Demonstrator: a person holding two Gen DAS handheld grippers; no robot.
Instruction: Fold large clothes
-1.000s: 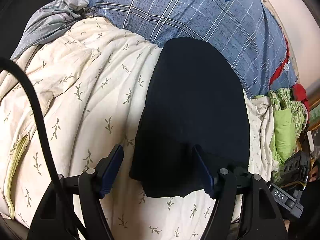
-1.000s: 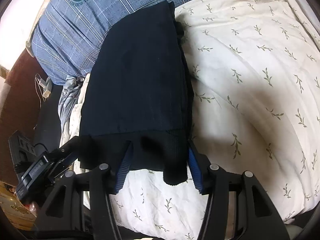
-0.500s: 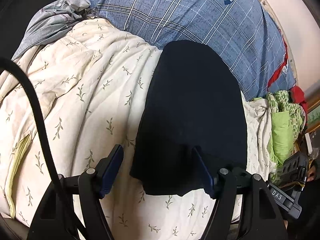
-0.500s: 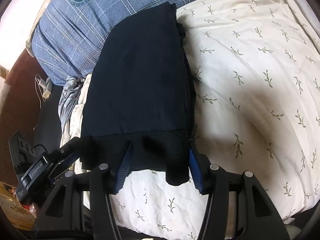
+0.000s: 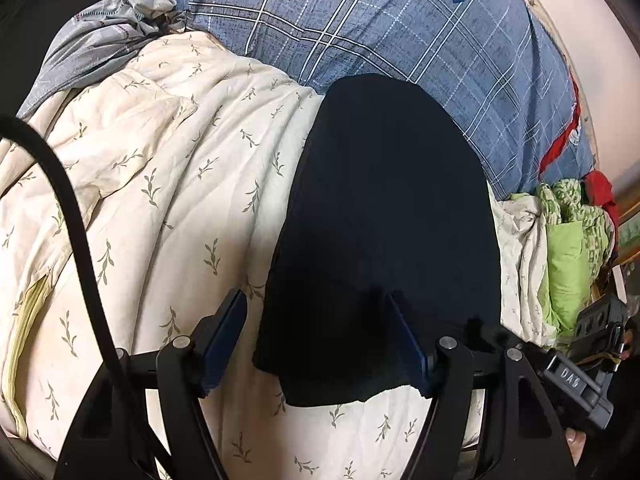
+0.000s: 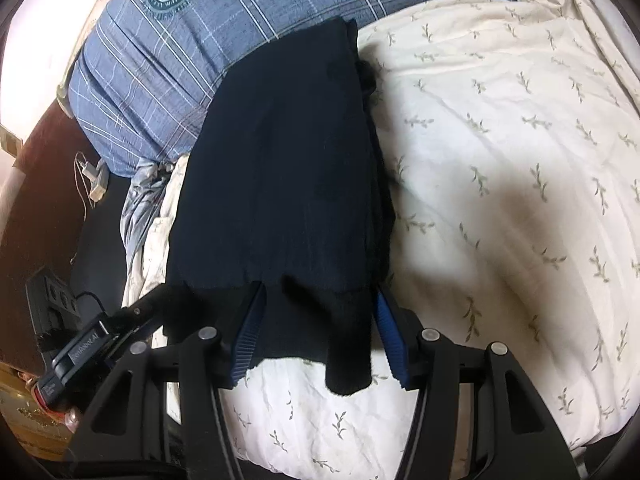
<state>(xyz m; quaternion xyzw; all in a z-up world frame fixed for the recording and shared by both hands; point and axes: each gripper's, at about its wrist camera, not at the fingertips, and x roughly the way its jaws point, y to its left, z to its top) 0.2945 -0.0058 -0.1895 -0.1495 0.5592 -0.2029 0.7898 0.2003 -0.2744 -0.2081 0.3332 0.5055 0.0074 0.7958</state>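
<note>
Dark navy knit garment (image 5: pixel 384 208) folded into a long slab on a cream leaf-print quilt (image 5: pixel 168 200), far end against a blue plaid pillow (image 5: pixel 400 20), left gripper (image 5: pixel 320 340) and right gripper (image 6: pixel 320 324) both spread wide, pads straddling its near ribbed hem, not pinching.

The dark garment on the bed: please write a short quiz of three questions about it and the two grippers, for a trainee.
1. True or false: the dark garment lies on the leaf-print quilt.
2. Which cloth does its far end reach? A. green cloth B. blue plaid bedding C. grey cloth
3. Fill in: both the left gripper and the right gripper are ____, with the garment's near edge between the fingers.

Key: 1 true; 2 B; 3 open.
</note>
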